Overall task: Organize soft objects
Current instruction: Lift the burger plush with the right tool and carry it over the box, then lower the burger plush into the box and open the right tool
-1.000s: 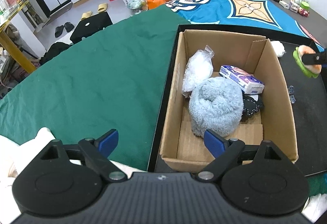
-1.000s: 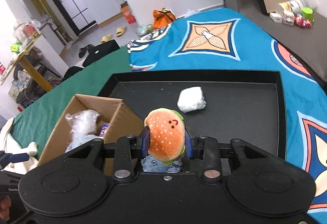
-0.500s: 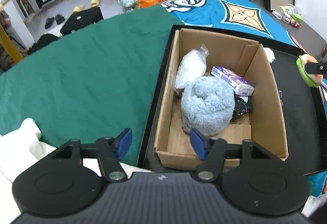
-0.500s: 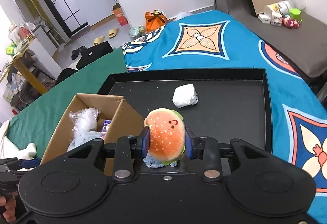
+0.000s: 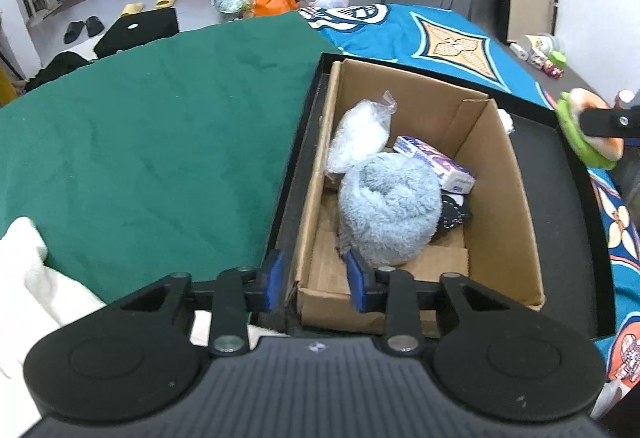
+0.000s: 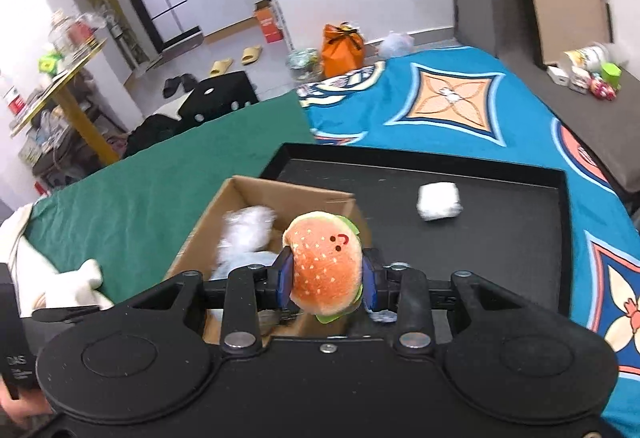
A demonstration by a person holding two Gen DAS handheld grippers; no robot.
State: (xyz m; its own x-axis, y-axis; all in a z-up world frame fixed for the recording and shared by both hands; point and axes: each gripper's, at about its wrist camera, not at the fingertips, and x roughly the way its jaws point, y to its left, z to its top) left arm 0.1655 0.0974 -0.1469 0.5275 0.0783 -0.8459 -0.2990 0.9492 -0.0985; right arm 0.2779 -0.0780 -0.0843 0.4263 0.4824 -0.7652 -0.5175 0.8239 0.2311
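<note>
A cardboard box (image 5: 516, 206) stands in a black tray (image 5: 572, 198). It holds a fluffy grey-blue bundle (image 5: 390, 206), a clear plastic bag (image 5: 360, 130), a tissue pack (image 5: 436, 162) and a dark cloth (image 5: 454, 214). My right gripper (image 6: 325, 280) is shut on a plush hamburger (image 6: 326, 272), held above the box's right edge (image 6: 296, 194); the hamburger also shows in the left wrist view (image 5: 588, 130). My left gripper (image 5: 314, 280) is empty, jaws partly closed, above the box's near left corner. A white soft lump (image 6: 438, 201) lies on the tray.
Green cloth (image 5: 160, 126) covers the surface left of the tray, blue patterned cloth (image 6: 452, 106) the far right. A white fabric item (image 5: 36, 278) lies at the near left. Small toys (image 6: 592, 74) sit on a grey ledge far right.
My left gripper's jaws have narrowed a good deal and it has drawn nearer the box's near left corner. My right gripper has carried the hamburger leftward, from over the tray to over the box edge.
</note>
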